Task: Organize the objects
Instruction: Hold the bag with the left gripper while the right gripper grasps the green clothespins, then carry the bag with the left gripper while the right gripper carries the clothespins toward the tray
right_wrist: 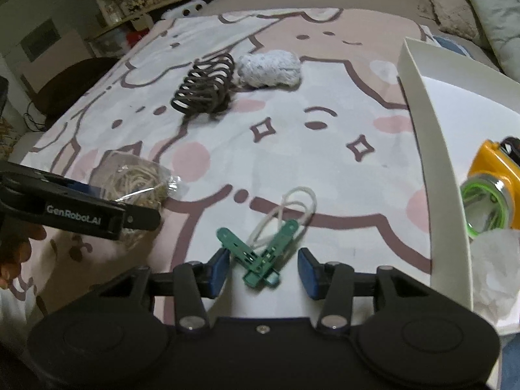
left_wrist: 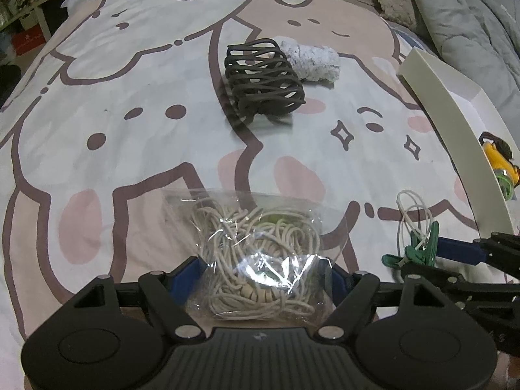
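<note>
A clear bag of beige cord (left_wrist: 260, 253) lies on the printed bedsheet between the blue pads of my left gripper (left_wrist: 264, 276), whose jaws press against its sides. The bag also shows in the right wrist view (right_wrist: 136, 182). A green clip with a white cord loop (right_wrist: 265, 250) lies between the wide-open jaws of my right gripper (right_wrist: 265, 271), untouched. It also shows in the left wrist view (left_wrist: 419, 247). A dark brown hair claw (left_wrist: 263, 78) and a white fluffy bundle (left_wrist: 312, 60) lie farther back.
A white tray (right_wrist: 432, 149) stands at the right, holding a yellow object with a green-rimmed lens (right_wrist: 490, 191) and crumpled white paper (right_wrist: 497, 266). A grey duvet (left_wrist: 471, 16) is bunched at the back right. Shelves line the far wall.
</note>
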Tool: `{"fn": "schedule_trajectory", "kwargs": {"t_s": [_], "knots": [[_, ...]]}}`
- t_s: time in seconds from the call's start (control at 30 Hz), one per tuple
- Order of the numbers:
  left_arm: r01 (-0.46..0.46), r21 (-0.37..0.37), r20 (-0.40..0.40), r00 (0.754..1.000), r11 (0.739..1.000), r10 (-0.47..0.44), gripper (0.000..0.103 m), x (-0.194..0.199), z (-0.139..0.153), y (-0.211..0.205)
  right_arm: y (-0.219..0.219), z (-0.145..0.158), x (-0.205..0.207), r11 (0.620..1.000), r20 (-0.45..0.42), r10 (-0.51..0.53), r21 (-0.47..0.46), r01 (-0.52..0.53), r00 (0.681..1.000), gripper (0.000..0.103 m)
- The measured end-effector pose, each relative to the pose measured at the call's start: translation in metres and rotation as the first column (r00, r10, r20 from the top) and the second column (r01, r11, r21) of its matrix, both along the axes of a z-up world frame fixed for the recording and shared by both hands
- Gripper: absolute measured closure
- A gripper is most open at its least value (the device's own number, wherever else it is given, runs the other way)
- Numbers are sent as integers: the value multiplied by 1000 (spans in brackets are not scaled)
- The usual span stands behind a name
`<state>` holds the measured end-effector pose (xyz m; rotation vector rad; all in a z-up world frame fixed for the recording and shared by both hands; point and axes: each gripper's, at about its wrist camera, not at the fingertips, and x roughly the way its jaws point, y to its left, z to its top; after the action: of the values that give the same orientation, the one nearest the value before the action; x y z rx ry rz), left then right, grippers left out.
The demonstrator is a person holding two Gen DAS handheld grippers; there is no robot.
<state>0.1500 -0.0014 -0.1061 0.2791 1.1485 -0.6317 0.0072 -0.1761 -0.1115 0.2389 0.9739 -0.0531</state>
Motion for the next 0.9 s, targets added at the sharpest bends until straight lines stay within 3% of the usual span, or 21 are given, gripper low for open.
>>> {"fn": "schedule_trajectory", "kwargs": {"t_s": [0.17, 0.37, 0.57, 0.9], "knots": [[-15, -13, -8, 1000, 1000, 14, 26, 1, 0, 2, 7, -9, 5, 996, -2, 45, -71, -45, 999, 56], [-42, -37, -15, 999, 998, 41, 28, 3, 2, 5, 5, -5, 4, 996, 32, 52, -74, -50, 998, 73], [-72, -73, -16, 997, 995, 71, 31, 5, 9, 9, 3, 4, 1, 995, 69, 38, -89, -32, 997, 74], [-100, -141, 117, 986, 985, 117, 33, 7, 41, 12, -2, 42, -2, 996, 202, -22, -80, 39, 979, 74]]}}
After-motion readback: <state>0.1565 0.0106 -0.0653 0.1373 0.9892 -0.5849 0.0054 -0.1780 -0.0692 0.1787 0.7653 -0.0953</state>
